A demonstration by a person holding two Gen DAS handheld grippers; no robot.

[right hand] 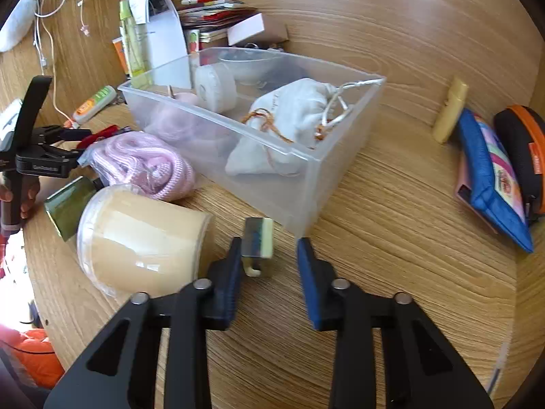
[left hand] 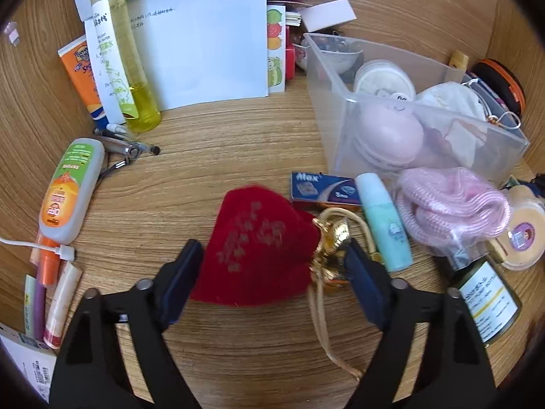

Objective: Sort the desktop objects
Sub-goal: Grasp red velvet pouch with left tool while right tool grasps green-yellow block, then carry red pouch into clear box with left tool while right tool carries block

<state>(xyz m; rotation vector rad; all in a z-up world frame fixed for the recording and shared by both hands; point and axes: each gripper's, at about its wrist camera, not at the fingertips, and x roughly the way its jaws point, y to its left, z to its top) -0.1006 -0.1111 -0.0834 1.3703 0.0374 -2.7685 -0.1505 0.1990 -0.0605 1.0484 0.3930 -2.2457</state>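
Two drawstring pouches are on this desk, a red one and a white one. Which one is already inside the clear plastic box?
The white cloth pouch lies inside the clear plastic box; the red velvet pouch sits outside on the wooden desk.

Light wood-grain desk (right hand: pixel 391 177) fills both views. Same wood forms a back panel (right hand: pixel 340 3) rising behind the desk, with orange and pink notes stuck along its top. Bright daylight washes out the area past the desk's left edge.
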